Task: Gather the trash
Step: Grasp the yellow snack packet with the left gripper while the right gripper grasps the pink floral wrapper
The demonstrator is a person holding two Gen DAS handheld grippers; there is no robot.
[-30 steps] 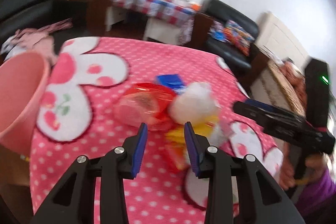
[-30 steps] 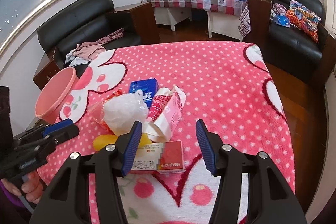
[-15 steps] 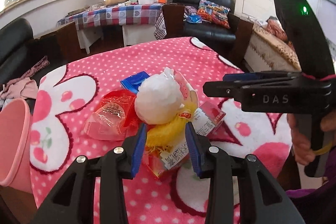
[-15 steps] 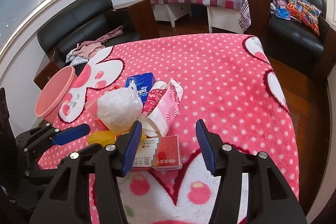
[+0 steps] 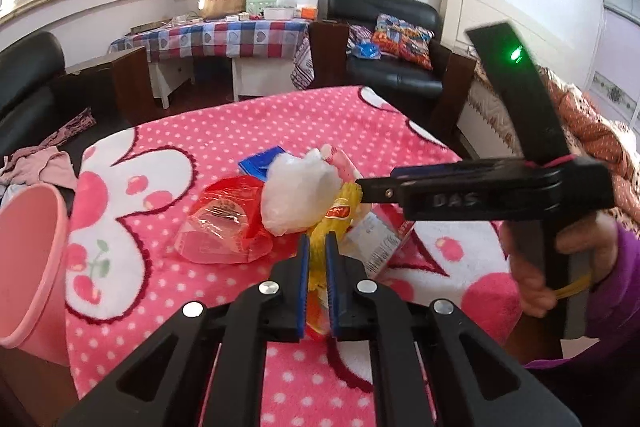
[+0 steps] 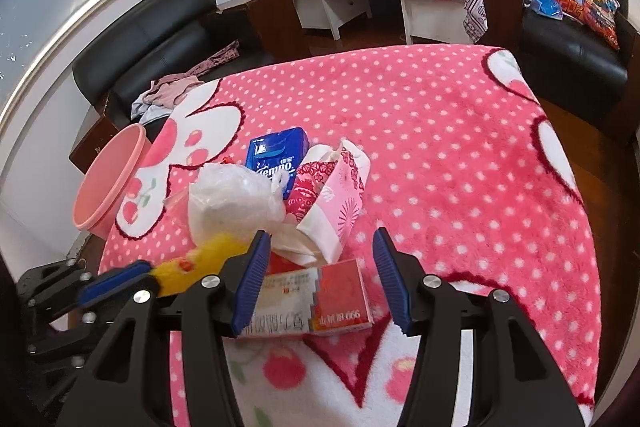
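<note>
Newly pinched: yellow wrapper [image 5: 335, 217] between left tool [image 5: 316, 259]

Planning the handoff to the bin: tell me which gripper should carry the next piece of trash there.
Left. The left gripper is already shut on the yellow wrapper, and the pink bin stands on its side. The right gripper hangs open above the red-and-white box, holding nothing.
</note>
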